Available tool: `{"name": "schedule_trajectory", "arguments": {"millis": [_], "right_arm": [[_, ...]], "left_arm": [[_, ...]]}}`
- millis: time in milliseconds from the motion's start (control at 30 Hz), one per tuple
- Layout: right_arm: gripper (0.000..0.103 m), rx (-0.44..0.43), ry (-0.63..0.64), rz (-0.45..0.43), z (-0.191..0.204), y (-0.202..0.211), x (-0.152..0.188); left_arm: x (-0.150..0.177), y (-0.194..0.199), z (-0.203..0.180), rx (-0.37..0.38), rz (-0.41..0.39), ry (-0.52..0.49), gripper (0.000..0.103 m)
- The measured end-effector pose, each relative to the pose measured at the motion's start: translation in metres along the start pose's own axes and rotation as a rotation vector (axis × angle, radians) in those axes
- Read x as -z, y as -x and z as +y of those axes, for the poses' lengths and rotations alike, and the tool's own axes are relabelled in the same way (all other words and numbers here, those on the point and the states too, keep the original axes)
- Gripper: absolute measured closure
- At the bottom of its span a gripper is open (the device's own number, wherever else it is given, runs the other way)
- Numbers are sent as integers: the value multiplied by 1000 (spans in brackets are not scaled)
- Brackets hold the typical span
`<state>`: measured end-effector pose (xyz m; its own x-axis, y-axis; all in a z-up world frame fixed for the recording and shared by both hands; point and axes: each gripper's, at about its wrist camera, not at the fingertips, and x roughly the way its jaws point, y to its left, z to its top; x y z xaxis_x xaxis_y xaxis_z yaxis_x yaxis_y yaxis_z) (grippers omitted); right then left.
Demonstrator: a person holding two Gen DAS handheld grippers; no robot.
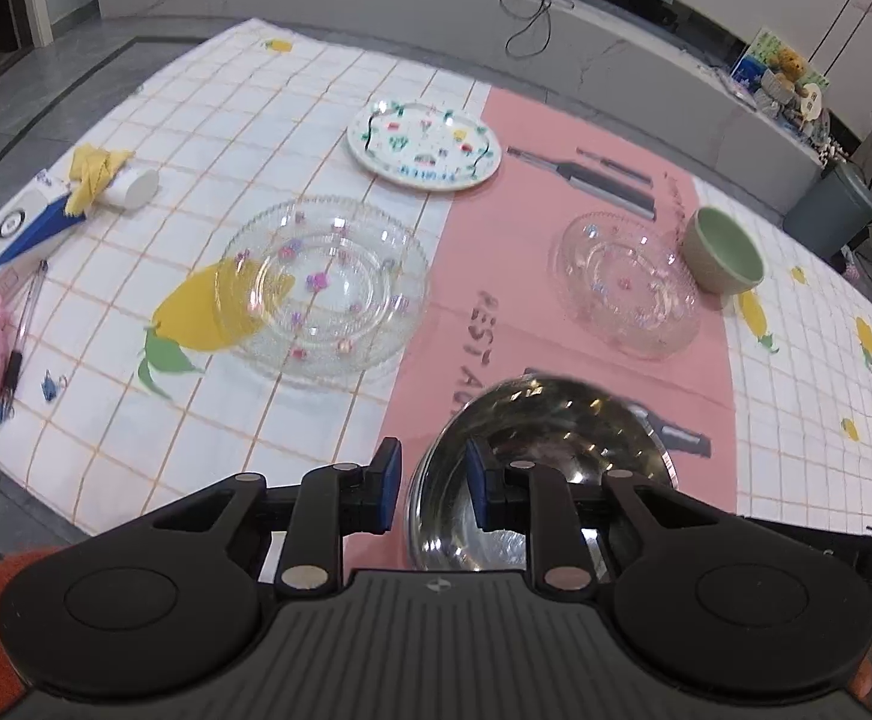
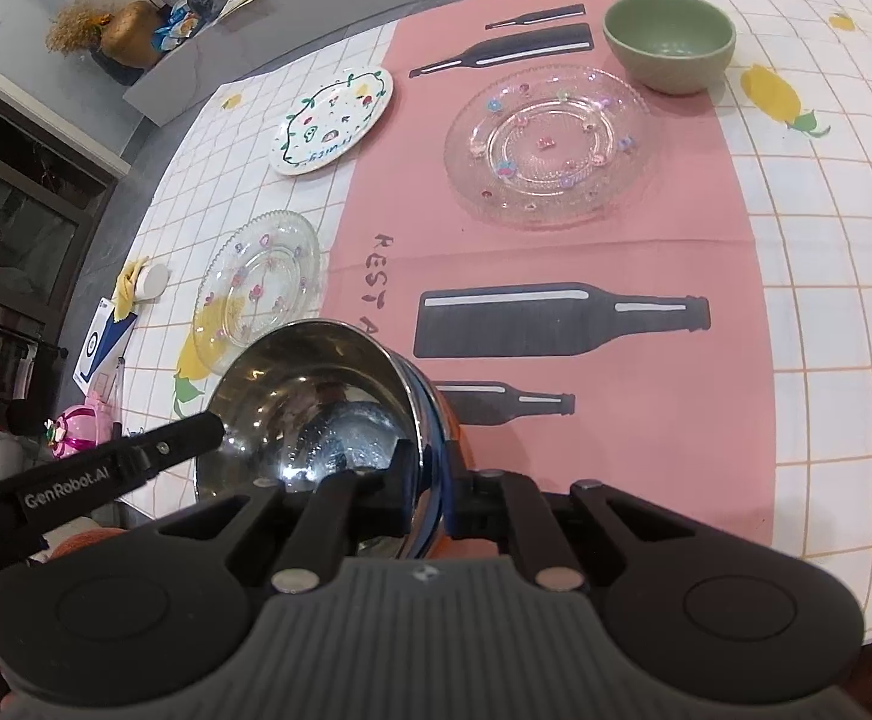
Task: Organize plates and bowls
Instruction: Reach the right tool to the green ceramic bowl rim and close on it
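Jaws: right gripper clamps the steel bowl rim; left gripper spread astride it.

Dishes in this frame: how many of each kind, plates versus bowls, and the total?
Clear glass plates: 2, one on the checked cloth and one on the pink mat.
White painted plate: 1.
Green bowl: 1.
Steel bowl: 1, its rim between the jaws of the right gripper.
Total: 5 dishes, 3 plates and 2 bowls.

bowl just behind glass plate, painted plate left
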<state>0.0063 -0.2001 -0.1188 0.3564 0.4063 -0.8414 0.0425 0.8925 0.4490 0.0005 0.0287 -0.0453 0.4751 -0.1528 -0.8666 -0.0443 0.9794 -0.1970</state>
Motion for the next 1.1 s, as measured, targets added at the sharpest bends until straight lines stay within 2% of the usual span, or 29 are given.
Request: {"name": "schedule_trajectory", "arguments": {"millis": [67, 300, 433, 467, 533, 667, 733, 767, 867, 900, 933, 967, 1000, 1100], "right_arm": [[91, -11, 3, -17, 0, 6, -2], [91, 21, 1, -131, -12, 38, -16], [77, 87, -22, -214, -32, 58, -25], [76, 104, -29, -231, -38, 62, -28], [73, 131, -51, -253, -51, 69, -33], [69, 151, -90, -288, -77, 80, -47], [65, 168, -98, -306, -87, 83, -54], [58, 177, -101, -316, -93, 84, -59], [48, 213, -106, -350, -106, 85, -73], [47, 228, -111, -359, -111, 85, -78], [45, 235, -117, -364, -116, 84, -83], [44, 233, -125, -367, -122, 82, -89], [43, 226, -136, -368, -128, 80, -95], [42, 220, -188, -364, -147, 72, -114]], "left_arm": [[-5, 7, -6, 9, -34, -14, 77], [-20, 27, -51, 112, -124, -114, 77], [-28, 23, -82, 164, -141, -158, 77], [-30, 21, -90, 174, -143, -163, 77], [-33, 18, -105, 177, -167, -180, 76], [-39, 10, -138, 135, -226, -259, 74], [-45, 2, -150, 129, -213, -266, 74], [-49, -3, -155, 133, -199, -258, 74], [-62, -17, -165, 172, -160, -226, 74], [-66, -23, -169, 173, -153, -217, 73], [-71, -28, -173, 166, -155, -213, 64], [-75, -32, -176, 158, -166, -207, 50], [-79, -37, -180, 154, -178, -204, 45], [-93, -53, -192, 158, -172, -206, 40]]}}
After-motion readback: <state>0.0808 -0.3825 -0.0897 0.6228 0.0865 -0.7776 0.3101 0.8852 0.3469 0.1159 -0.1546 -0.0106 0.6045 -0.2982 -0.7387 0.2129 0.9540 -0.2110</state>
